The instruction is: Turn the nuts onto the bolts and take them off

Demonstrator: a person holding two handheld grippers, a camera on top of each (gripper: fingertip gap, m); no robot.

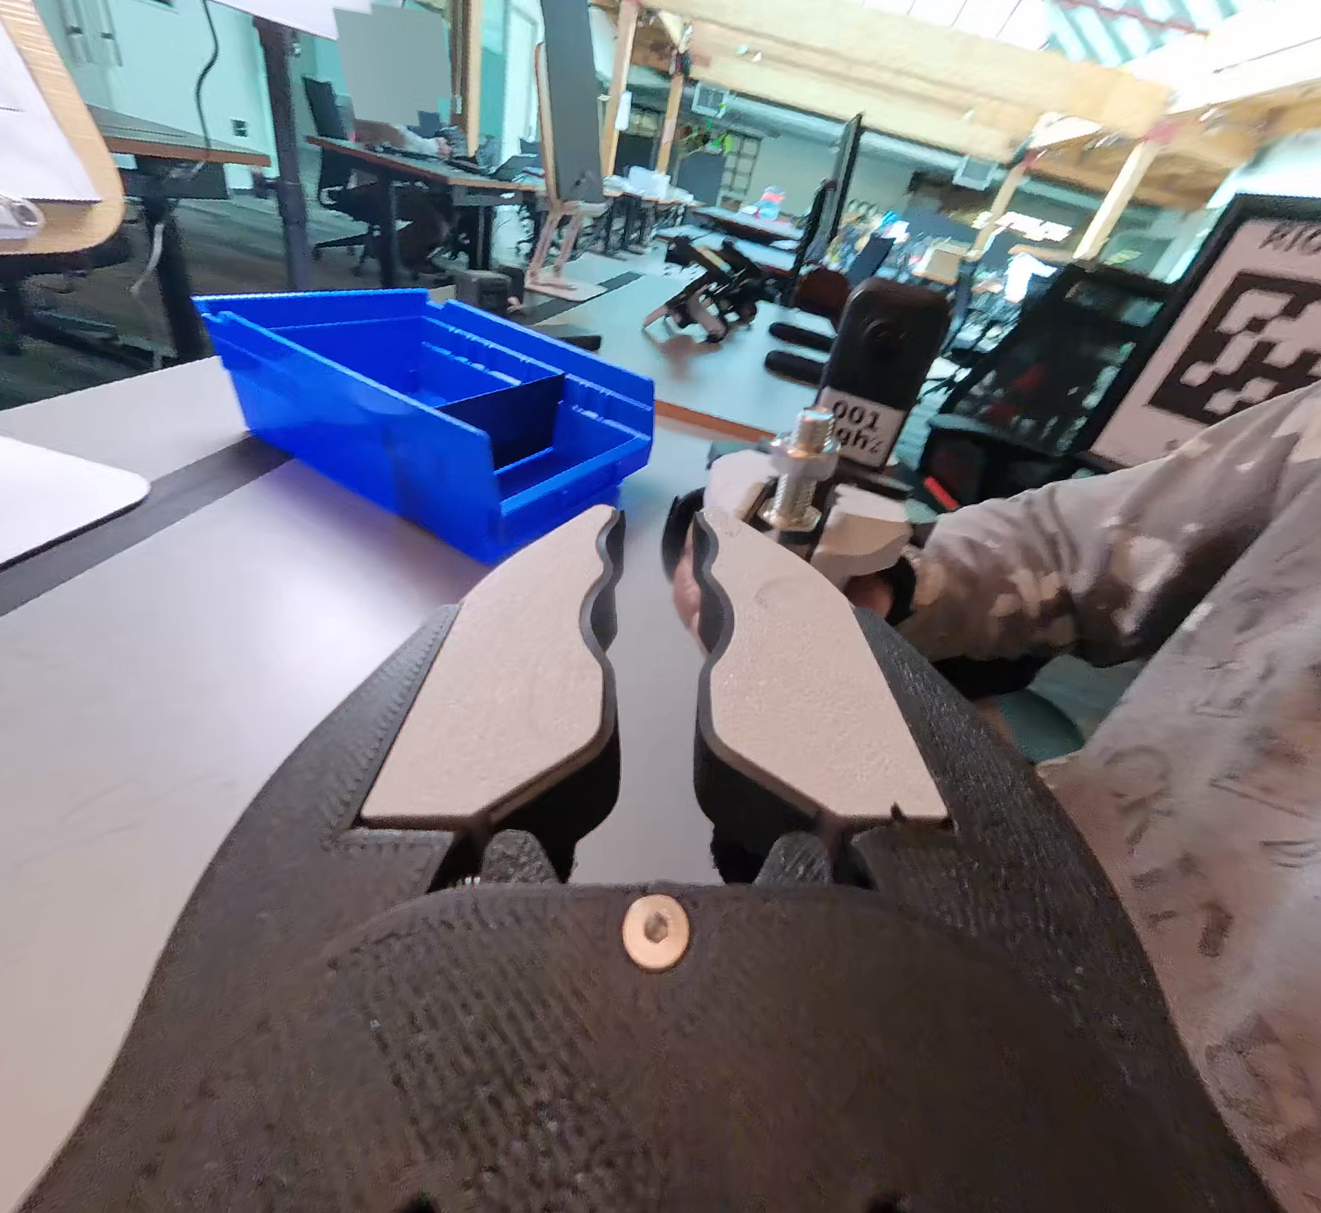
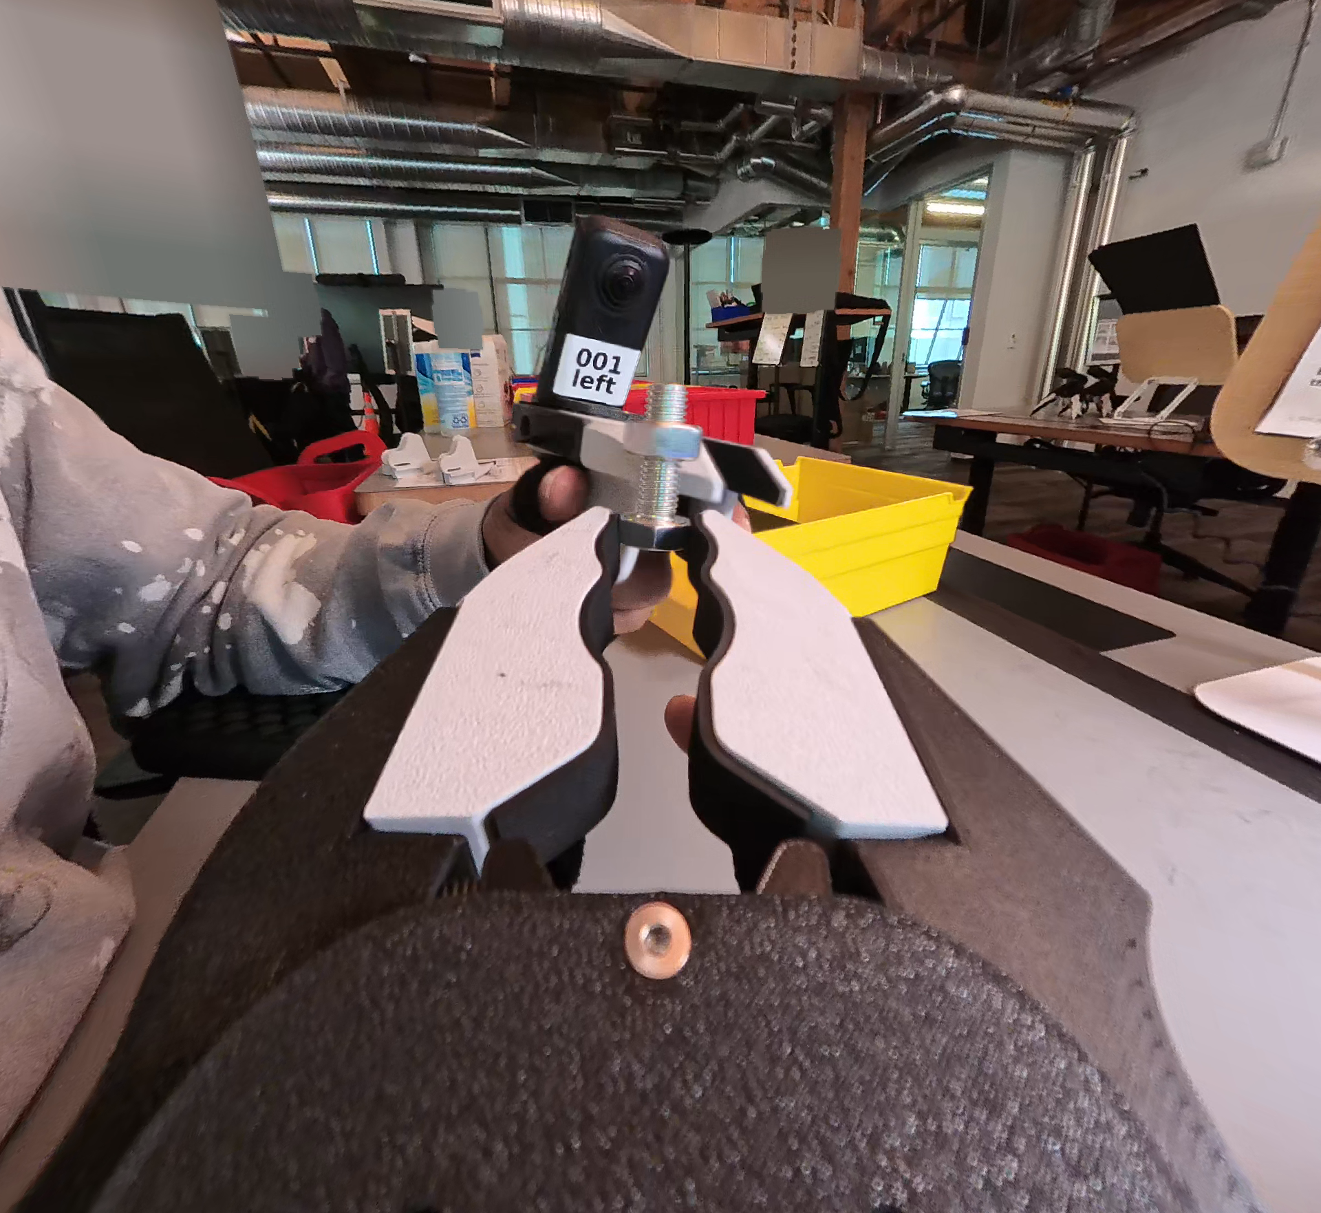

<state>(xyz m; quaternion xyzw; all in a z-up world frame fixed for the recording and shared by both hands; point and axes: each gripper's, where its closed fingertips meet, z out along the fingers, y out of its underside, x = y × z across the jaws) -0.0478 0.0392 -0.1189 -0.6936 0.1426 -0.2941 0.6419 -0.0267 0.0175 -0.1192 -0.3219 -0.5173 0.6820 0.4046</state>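
1. Right gripper (image 2: 654, 535): we find its jaws closed on the hexagonal head of the bolt (image 2: 661, 485). The bolt stands upright above the table (image 1: 179, 642), with its threaded shank pointing up and its head at the bottom, pinched between the two pale fingertips.

2. Nut (image 2: 663, 441): we find it threaded onto the shank, in the upper part of the thread. Bare thread shows both above and below it (the longer run below).

3. Left gripper (image 1: 657, 528): we find its jaws parted, with a clear gap between the fingertips and nothing held between them. In the left wrist view the bolt stands just beyond and to the right of these fingertips. In the right wrist view the left gripper sits close behind the nut; from that angle we cannot tell whether it touches the nut.

4. Surroundings: a blue bin (image 1: 357, 407) with a dark divider inside rests on the table, ahead and to the left of the left gripper. A yellow bin (image 2: 858, 535) rests on the table beyond the right gripper. A dark strip runs across the grey table surface.
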